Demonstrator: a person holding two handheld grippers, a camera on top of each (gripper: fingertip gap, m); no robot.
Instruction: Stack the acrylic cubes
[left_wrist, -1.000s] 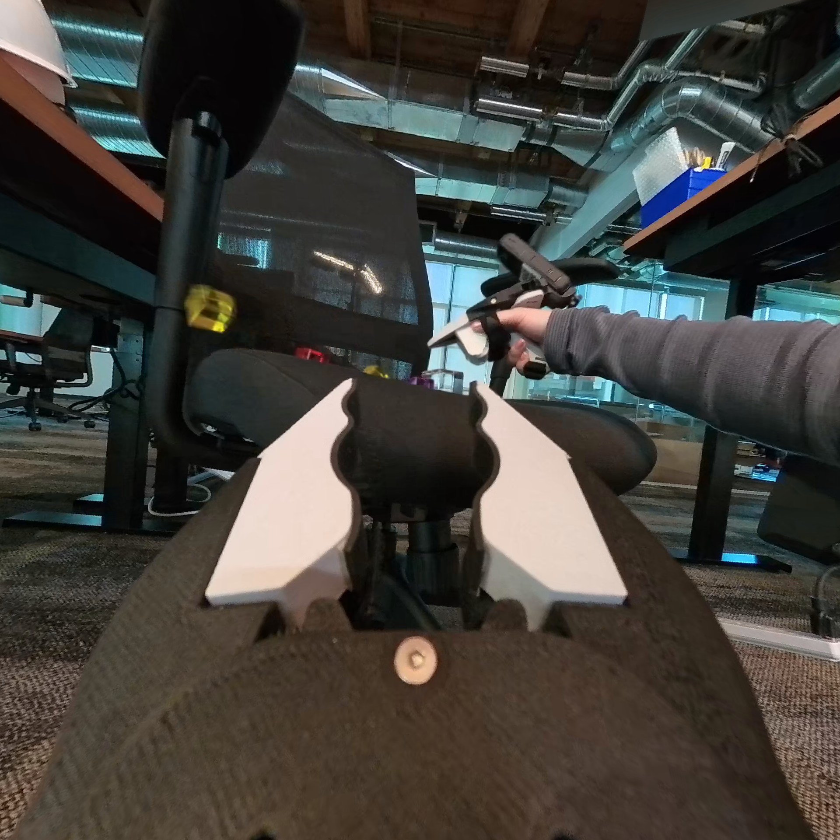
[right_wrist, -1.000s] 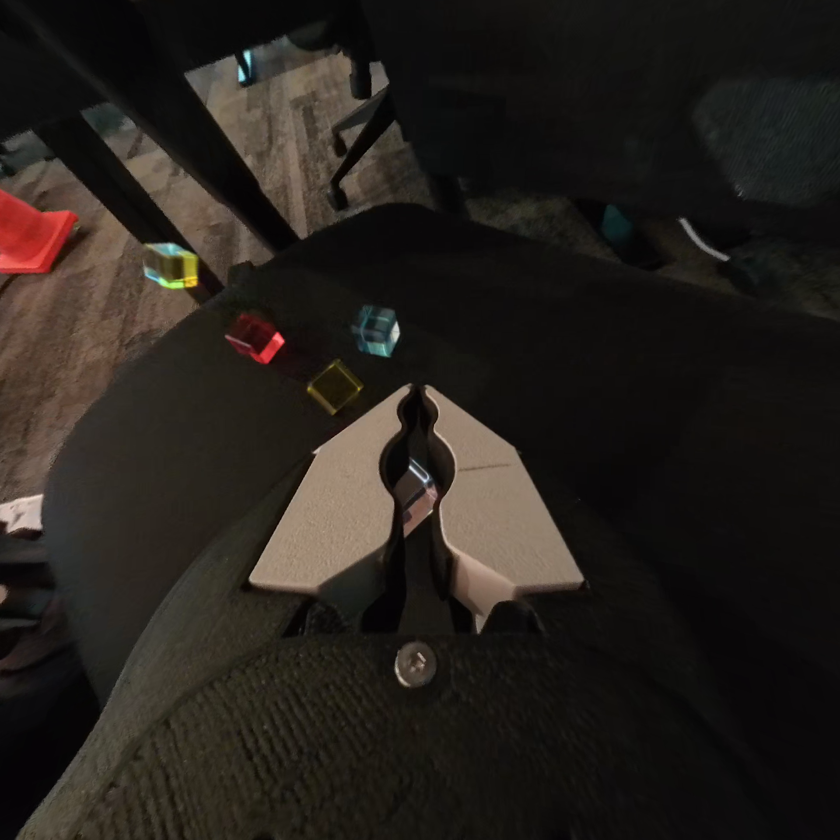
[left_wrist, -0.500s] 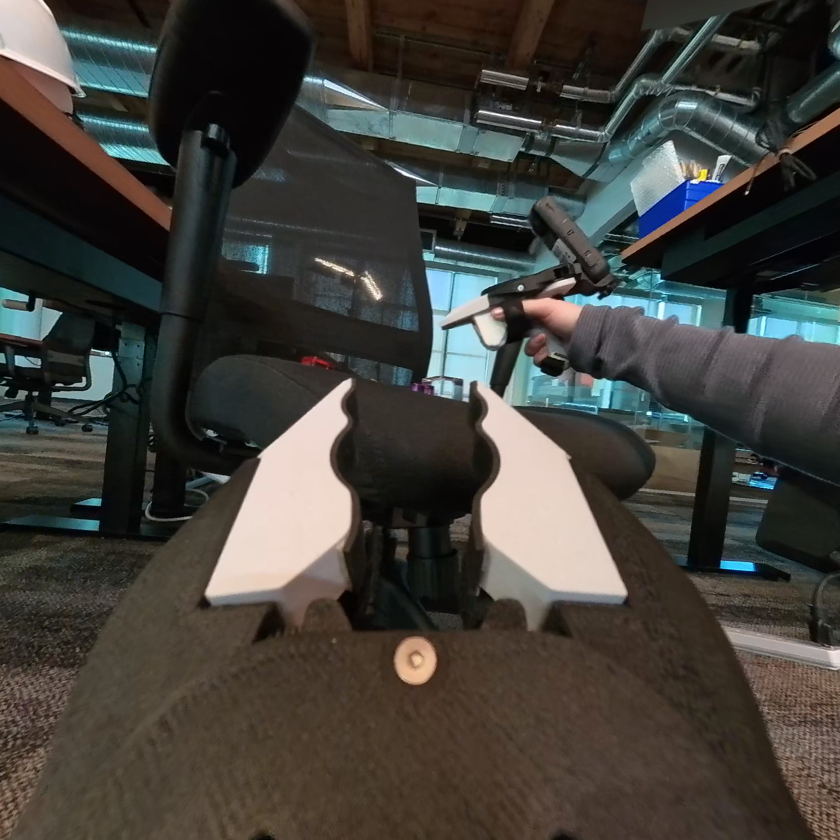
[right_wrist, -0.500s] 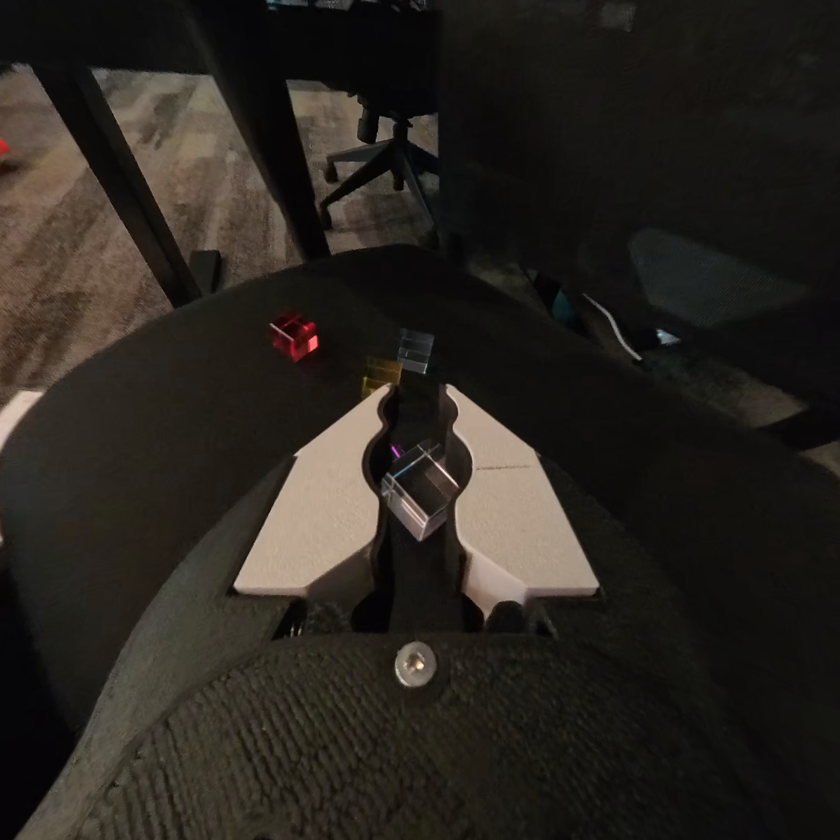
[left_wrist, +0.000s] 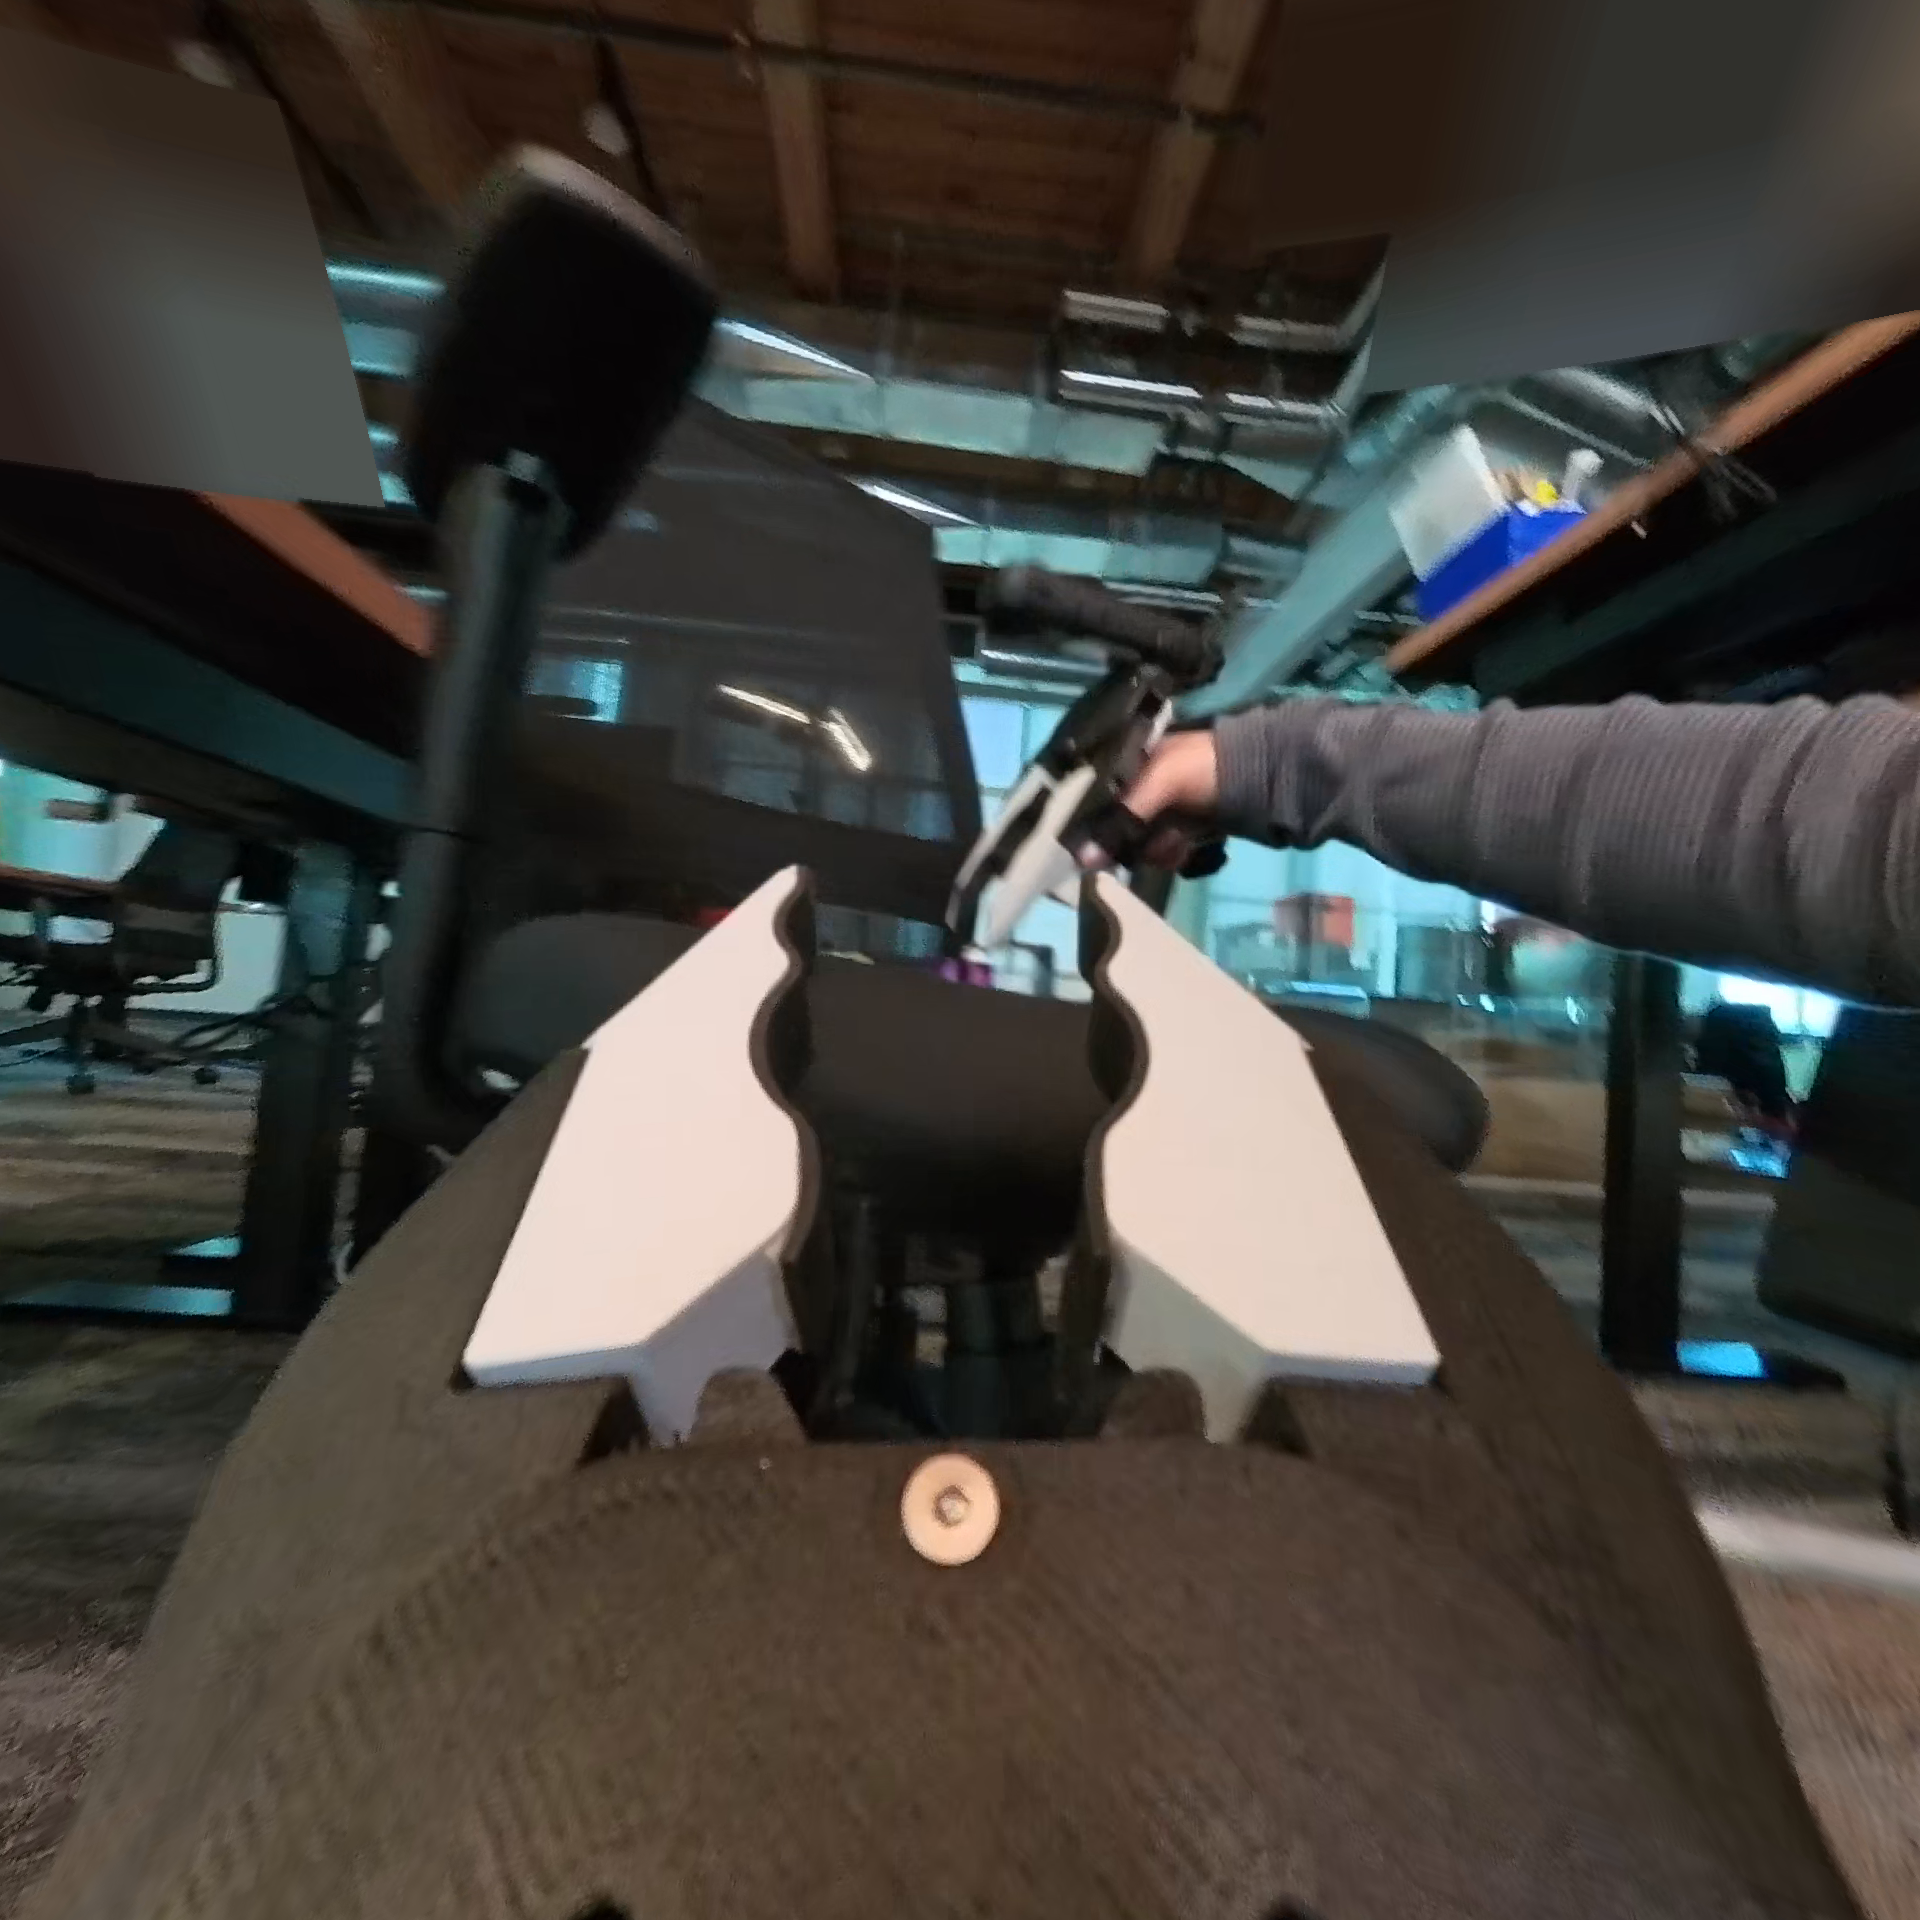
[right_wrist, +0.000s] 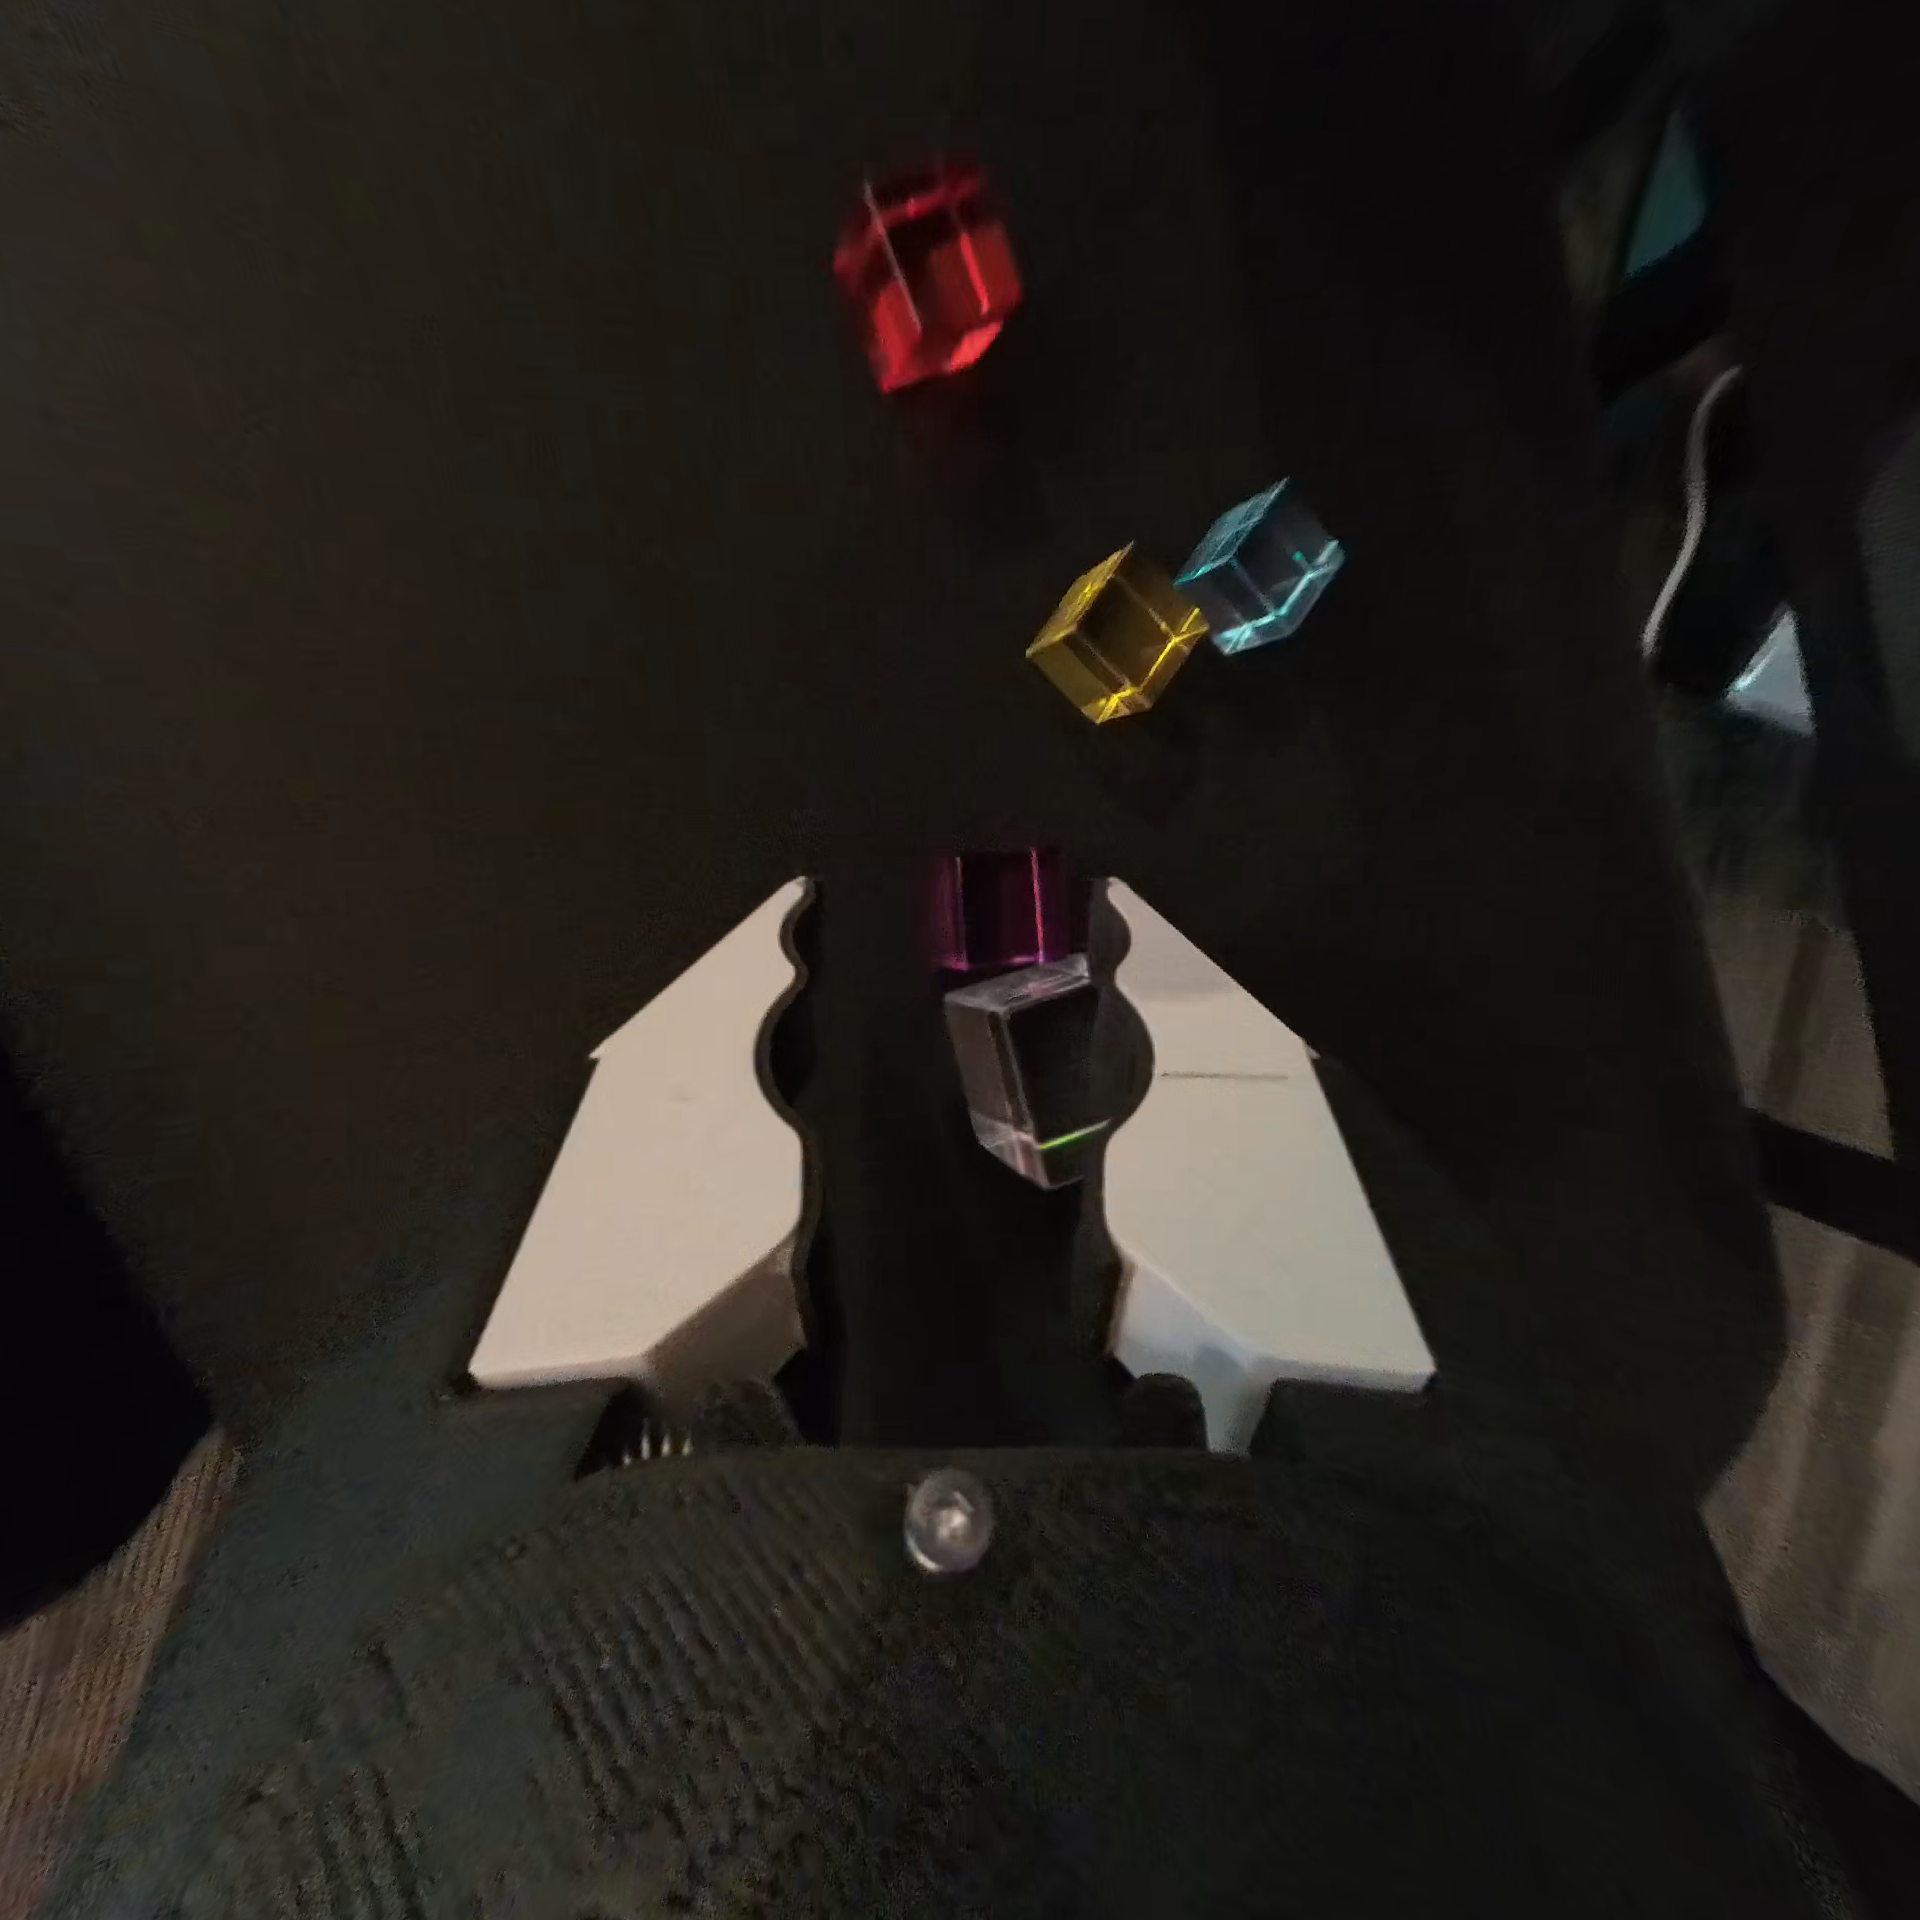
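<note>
right gripper: jaws apart over chair seat, we see clear cube loose between fingers, beside purple cube (yellow, cyan, red cubes beyond) | left gripper: spread, empty, low before chair

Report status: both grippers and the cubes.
Left gripper open, empty. Right gripper open over seat; clear cube loose between fingers. Purple cube just ahead.
</note>
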